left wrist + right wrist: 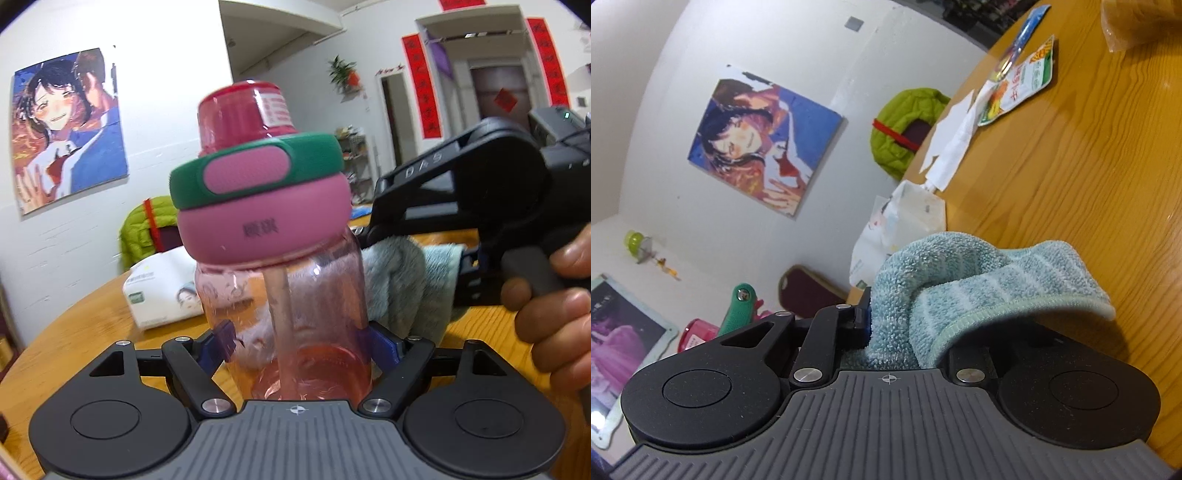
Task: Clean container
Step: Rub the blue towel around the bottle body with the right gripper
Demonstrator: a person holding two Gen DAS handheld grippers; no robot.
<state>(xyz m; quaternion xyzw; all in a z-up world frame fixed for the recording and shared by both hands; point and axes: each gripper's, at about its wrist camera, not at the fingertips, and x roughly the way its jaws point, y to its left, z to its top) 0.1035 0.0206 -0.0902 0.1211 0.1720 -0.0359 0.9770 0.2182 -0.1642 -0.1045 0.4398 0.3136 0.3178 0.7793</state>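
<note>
A clear pink bottle (295, 314) with a pink lid, a green band and a red cap stands tilted between the blue pads (225, 339) of my left gripper (303, 343). The pads touch its lower sides. A straw runs down inside it. My right gripper (373, 214), held by a hand (554, 314), comes in from the right with a blue-grey towel (399, 280) that lies against the bottle's right side. In the right wrist view that gripper (905, 325) is shut on the towel (979, 280), which drapes over and hides its right finger. The bottle's cap (698, 334) shows at the lower left.
A round wooden table (92, 317) lies under everything. A tissue pack (162, 291) sits behind the bottle to the left. Snack packets (1023, 85), a torn paper tissue (953, 147) and a white plastic bag (905, 221) are on the table. A green jacket (147, 229) hangs on a chair.
</note>
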